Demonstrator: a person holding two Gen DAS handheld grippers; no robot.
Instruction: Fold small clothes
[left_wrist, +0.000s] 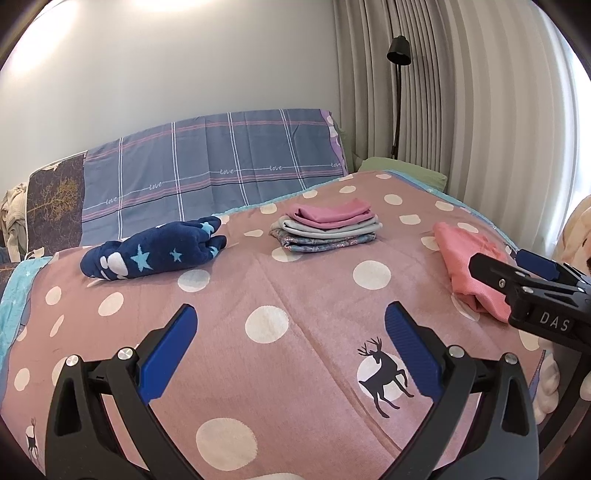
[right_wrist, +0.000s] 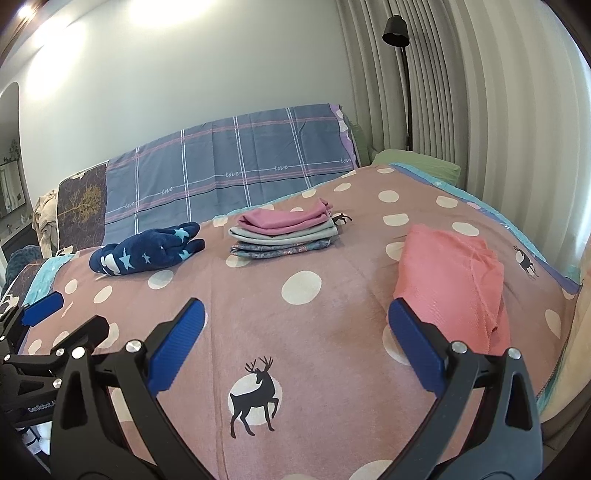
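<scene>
On the bed, both grippers hang wide apart and empty over the spotted blanket (left_wrist: 295, 273): left gripper (left_wrist: 291, 354) low in the middle, right gripper (right_wrist: 295, 347) just beside it, holding nothing. Folded work sits at the back, a neat stack (left_wrist: 325, 229) with a pink piece on top. Left of it lies the navy star garment (left_wrist: 155, 254), bunched. Off to the right, the coral garment (right_wrist: 450, 280) lies loosely doubled, near the right gripper's outer finger. That coral one looks like the next job, I'd say: pinch two corners on one edge, not the middle, lift just enough to shake it flat, then lay it in the bare middle. Plenty of open blanket between the grippers and the stack. Watch the right side, though; the bed edge runs close behind the coral cloth, so drag inward.
</scene>
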